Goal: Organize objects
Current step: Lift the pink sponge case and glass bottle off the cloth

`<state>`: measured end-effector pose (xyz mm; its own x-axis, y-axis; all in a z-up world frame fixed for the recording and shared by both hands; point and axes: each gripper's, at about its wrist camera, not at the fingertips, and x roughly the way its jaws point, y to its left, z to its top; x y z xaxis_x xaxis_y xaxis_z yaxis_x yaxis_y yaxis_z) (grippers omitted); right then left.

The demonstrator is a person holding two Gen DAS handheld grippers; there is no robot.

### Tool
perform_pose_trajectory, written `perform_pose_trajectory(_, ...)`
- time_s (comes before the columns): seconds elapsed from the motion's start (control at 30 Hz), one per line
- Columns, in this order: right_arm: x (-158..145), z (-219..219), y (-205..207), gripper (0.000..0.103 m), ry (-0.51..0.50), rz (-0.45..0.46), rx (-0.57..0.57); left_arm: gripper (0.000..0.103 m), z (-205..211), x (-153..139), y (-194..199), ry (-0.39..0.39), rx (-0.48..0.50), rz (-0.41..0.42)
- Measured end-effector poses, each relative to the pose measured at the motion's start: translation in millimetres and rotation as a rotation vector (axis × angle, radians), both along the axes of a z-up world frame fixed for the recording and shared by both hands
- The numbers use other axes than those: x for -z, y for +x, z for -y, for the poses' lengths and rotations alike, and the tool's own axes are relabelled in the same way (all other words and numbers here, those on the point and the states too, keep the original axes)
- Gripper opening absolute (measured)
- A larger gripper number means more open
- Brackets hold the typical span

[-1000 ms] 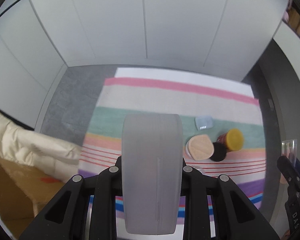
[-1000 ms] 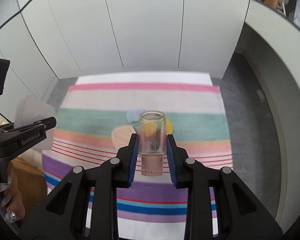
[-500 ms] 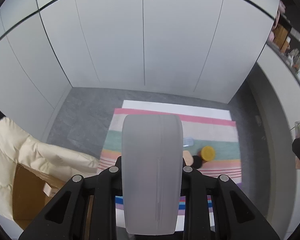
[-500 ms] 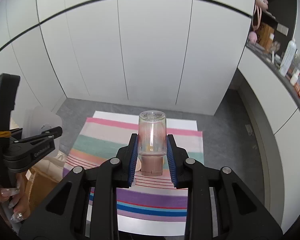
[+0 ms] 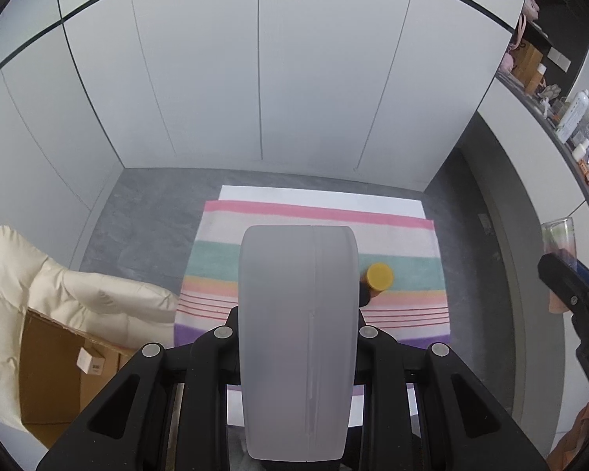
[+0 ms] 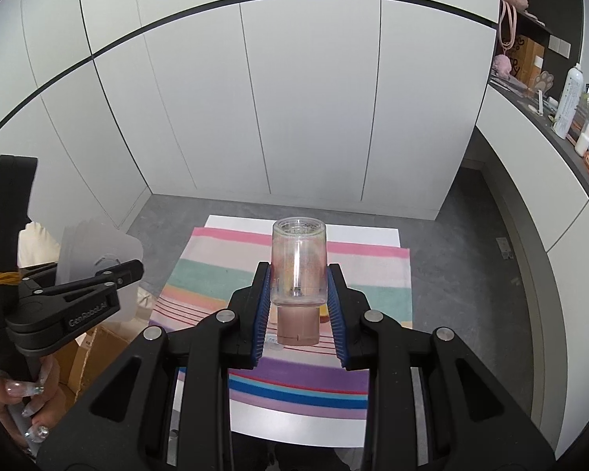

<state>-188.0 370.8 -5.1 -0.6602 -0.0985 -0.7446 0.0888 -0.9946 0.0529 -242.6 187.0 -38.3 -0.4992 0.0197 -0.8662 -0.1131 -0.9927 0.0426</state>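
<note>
Both grippers are holding containers high above a striped cloth on a white surface.

At the centre of the right wrist view, the right gripper is clamping its blue-padded jaws on an upright clear glass jar with a pinkish-brown base; whether anything is sitting inside the jar is hard to tell. At the lower centre of the left wrist view, the left gripper is squeezing its jaws on a frosted translucent plastic container with rounded corners, whose contents cannot be made out. Just right of that container, a bottle with a round yellow cap is standing on the cloth's green stripe. At the lower left, an open brown cardboard box is holding a small white carton, beside a cream padded garment.
</note>
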Motion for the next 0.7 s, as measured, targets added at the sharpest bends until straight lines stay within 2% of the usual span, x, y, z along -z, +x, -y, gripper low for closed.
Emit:
perform_pose_trajectory(0.17, 4.5, -5.0, 2.8, 0.028, -0.003, 0.004, 0.0, 0.027, 4.8, 3.2, 9.9, -0.032, -0.003, -0.024)
perform_pose_trajectory(0.2, 5.5, -5.1, 3.7, 0.028, 0.004, 0.003, 0.0, 0.027, 7.2, 8.7, 14.8, -0.056, -0.007, -0.032)
perform_pose_trajectory(0.37, 19.4, -12.1, 19.2, 0.028, 0.037, 0.014, 0.003, 0.027, 26.2, 27.5, 35.7, -0.064, -0.026, -0.021)
perform_pose_trajectory(0.4, 21.9, -13.6, 23.5, 0.028, 0.042, 0.014, 0.004, 0.027, 30.5, 29.4, 42.7, -0.087, -0.033, -0.029)
perform_pose_trajectory(0.53, 31.0, -17.4, 47.3, 0.028, 0.078, 0.015, 0.006, 0.027, 35.4, 27.0, 64.1, -0.141, -0.018, -0.053)
perform_pose_trajectory(0.7, 39.1, -17.3, 80.4, 0.028, 0.051, 0.033, -0.014, 0.027, 36.2, 15.6, 101.8, -0.177, 0.045, -0.077)
